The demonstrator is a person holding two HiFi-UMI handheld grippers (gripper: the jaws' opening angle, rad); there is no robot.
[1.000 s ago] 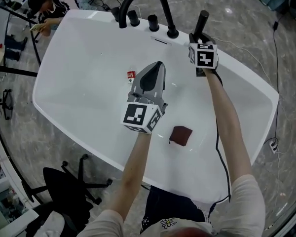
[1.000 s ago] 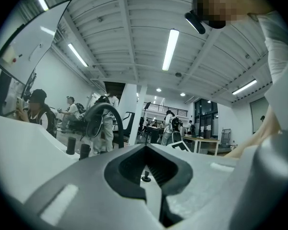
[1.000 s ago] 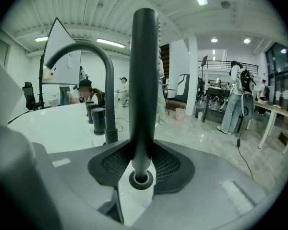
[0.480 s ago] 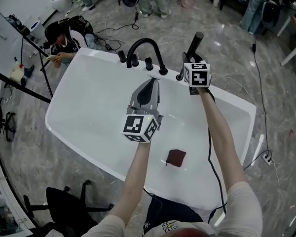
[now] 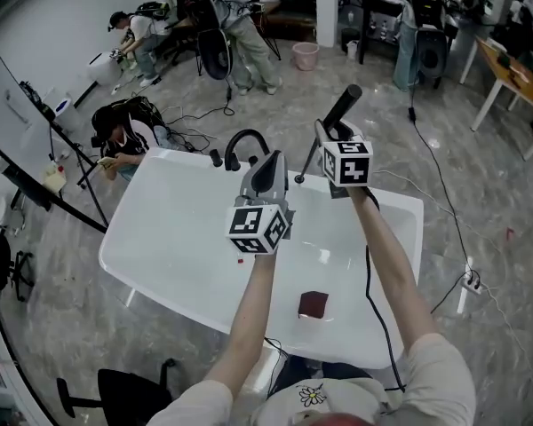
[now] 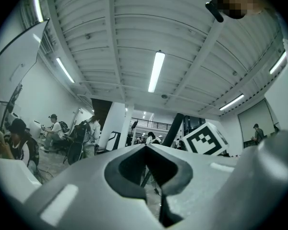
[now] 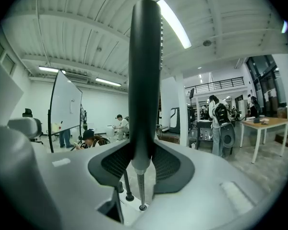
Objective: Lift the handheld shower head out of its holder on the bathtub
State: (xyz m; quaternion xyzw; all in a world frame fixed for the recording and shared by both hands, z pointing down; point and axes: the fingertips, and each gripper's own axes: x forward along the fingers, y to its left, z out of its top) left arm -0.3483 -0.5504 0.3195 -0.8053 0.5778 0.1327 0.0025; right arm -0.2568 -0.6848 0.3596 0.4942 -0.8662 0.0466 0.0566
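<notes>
1. The handheld shower head is a slim black wand, smooth and matte. A row of small nubs runs down one edge.
2. From its lower end a thin silvery hose drops to a round fitting on the tub's deck. The wand itself is clear of the deck and touches nothing there.
3. In the right gripper view its long axis stands upright, crossing the jaws at right angles. In the head view the shower head leans up and away from the person, with its top tipped to the right.
4. It sits high in the air above the far rim of the white bathtub, near the black arched faucet.
5. The right gripper is clamped on the wand's lower part, its ribbed pads pressed to both sides and the jaws about halfway closed.
6. The left gripper is beside it, also raised above the tub. Its jaw tips are together with nothing between them.
7. A dark red square lies on the tub floor near the person.
</notes>
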